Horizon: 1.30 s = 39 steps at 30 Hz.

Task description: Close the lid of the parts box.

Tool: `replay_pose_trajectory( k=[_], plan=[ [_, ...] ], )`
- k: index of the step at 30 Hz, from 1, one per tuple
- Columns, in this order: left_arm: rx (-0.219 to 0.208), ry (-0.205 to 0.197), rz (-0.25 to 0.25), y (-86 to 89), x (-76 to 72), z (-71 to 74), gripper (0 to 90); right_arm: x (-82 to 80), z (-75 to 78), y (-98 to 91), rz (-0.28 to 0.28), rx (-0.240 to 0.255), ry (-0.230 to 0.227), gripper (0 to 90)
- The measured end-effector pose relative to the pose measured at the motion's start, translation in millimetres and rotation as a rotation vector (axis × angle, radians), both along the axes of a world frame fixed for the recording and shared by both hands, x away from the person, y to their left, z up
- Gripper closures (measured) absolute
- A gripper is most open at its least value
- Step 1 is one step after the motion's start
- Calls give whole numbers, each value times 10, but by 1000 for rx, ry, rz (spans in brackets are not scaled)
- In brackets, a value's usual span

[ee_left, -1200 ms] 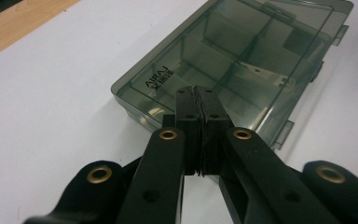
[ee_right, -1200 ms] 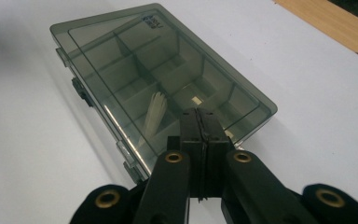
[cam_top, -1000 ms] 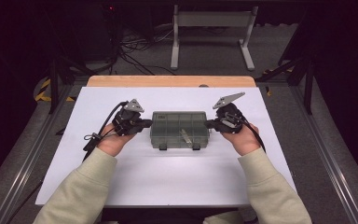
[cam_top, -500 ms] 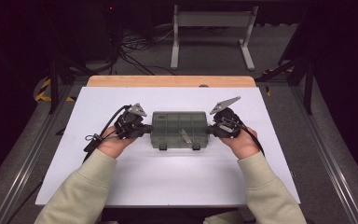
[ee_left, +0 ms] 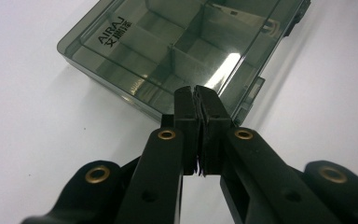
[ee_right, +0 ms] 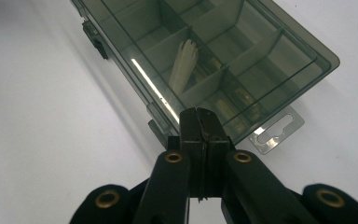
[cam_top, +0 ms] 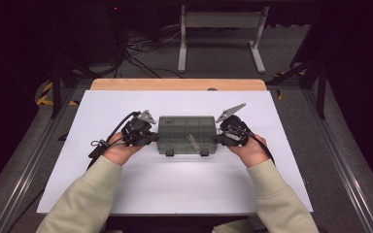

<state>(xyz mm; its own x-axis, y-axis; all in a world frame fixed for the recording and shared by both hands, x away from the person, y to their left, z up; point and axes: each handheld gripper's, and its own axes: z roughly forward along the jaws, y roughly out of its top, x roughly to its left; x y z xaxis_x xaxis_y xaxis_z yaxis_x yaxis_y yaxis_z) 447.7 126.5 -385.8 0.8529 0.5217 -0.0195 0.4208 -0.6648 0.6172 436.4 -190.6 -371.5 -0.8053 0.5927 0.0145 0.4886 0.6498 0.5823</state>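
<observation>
High view looks down from above; both claw views sit close, sharing the compartment box [cam_top: 186, 135].

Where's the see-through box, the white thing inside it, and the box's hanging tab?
Box [cam_top: 182, 132], high view, on its lid.
White thing [ee_right: 182, 65], right gripper view, mid-length.
Hanging tab [ee_right: 279, 133], right gripper view, flat clear part.

From my seat I can't tell whether either hand-held gripper's tips touch the smoky compartment box [cam_top: 186, 135], its far end runs off the top edge in both gripper views, and the pale strip [ee_right: 182, 66] inside stays too blurred to identify.
</observation>
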Motion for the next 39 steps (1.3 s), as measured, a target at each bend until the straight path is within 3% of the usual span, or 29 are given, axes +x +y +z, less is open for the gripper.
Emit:
replay_pose_trajectory(
  k=[14,32,39],
  plan=[
    [50,12,-34,-73,-7,-58,876,25,-90,40,0,-30,28,900],
    [52,1,-30,-102,-11,-74,875,31,-123,31,2,-21,38,899],
    [29,10,-11,-101,5,-92,886,31,-130,20,6,-15,37,899]
  ],
)
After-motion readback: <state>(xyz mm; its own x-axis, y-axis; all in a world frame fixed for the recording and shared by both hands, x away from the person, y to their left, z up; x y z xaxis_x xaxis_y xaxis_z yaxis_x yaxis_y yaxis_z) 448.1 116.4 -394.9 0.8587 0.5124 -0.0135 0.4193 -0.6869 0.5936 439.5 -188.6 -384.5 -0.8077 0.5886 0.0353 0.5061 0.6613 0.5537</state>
